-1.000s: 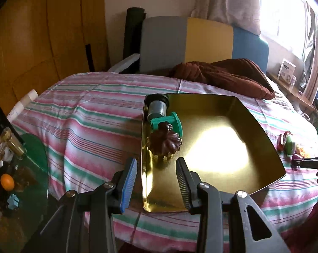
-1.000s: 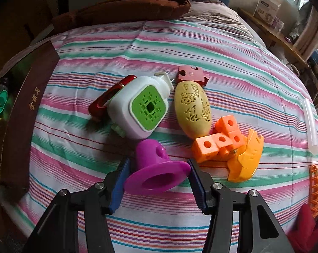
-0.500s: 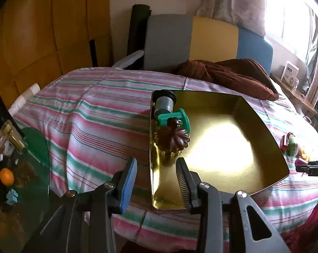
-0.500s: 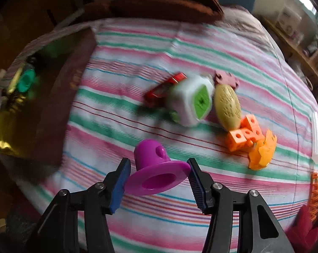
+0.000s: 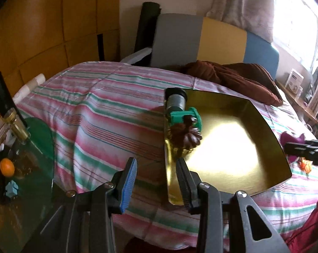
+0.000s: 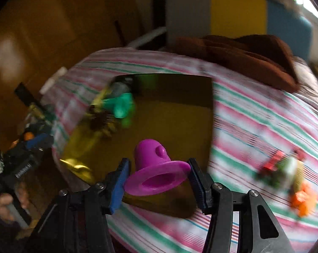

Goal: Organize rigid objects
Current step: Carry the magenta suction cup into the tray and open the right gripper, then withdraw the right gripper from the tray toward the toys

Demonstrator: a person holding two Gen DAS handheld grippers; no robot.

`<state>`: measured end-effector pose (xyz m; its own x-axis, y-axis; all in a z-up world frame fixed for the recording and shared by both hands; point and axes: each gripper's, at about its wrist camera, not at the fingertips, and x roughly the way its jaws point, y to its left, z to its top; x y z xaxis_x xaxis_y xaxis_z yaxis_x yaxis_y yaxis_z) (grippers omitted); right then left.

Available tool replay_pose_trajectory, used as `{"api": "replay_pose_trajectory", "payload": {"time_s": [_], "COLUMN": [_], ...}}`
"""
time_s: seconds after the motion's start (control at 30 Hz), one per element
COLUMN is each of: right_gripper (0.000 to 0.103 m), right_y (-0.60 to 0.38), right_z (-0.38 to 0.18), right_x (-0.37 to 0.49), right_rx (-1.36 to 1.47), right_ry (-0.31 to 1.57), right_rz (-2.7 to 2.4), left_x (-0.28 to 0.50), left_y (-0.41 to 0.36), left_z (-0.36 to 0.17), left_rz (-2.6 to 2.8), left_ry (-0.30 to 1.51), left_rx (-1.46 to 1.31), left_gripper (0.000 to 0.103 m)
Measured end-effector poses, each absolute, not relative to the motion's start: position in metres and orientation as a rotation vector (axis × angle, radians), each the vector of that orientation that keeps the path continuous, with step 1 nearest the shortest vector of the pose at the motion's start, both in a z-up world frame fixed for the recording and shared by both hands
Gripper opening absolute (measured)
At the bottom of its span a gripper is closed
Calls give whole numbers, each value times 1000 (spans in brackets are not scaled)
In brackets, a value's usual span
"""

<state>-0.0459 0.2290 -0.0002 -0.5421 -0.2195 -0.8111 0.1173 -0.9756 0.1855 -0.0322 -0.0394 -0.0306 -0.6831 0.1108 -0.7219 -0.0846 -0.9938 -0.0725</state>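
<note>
A bed under a pink, green and white striped quilt (image 5: 108,113) carries a shiny gold metal tray (image 6: 175,126), soft footing that may let it rock. Over the tray's near edge, the right gripper (image 6: 157,178) is clamped across the wide brim of a purple plastic bell-shaped cup (image 6: 156,168), probably light, stiff and slick, so the brim seems the best hold. At the tray's near left corner the left gripper (image 5: 156,179) stands apart, empty.
</note>
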Motion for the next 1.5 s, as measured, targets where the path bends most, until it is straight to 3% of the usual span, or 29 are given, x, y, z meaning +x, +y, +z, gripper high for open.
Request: {"api": "replay_pose_trajectory", "payload": {"time_s": [0.53,0.63,1.0,1.5], "right_gripper": [56,61,76,82], "right_y": [87,82,100,148], "right_z": [-77,-81,-51,-6], "right_x": [-110,-107,-89,-56], "right_rx": [1470,1467,1354,1199], "right_ry": [-148,-156,-183,-127], "right_rz": [-2344,-2318,-2394,-2609], "left_x": [-35,-34,-28,-15], "left_y": [-86,-85,-74,-45], "left_z": [-41,-42,-30,-14], "left_rz": [2865,2867,2870,2829], "left_ry": [-129,-116,-54,38], "left_rx": [-1259,-1257,-1198,-1133], "left_gripper": [38,38,38,38]}}
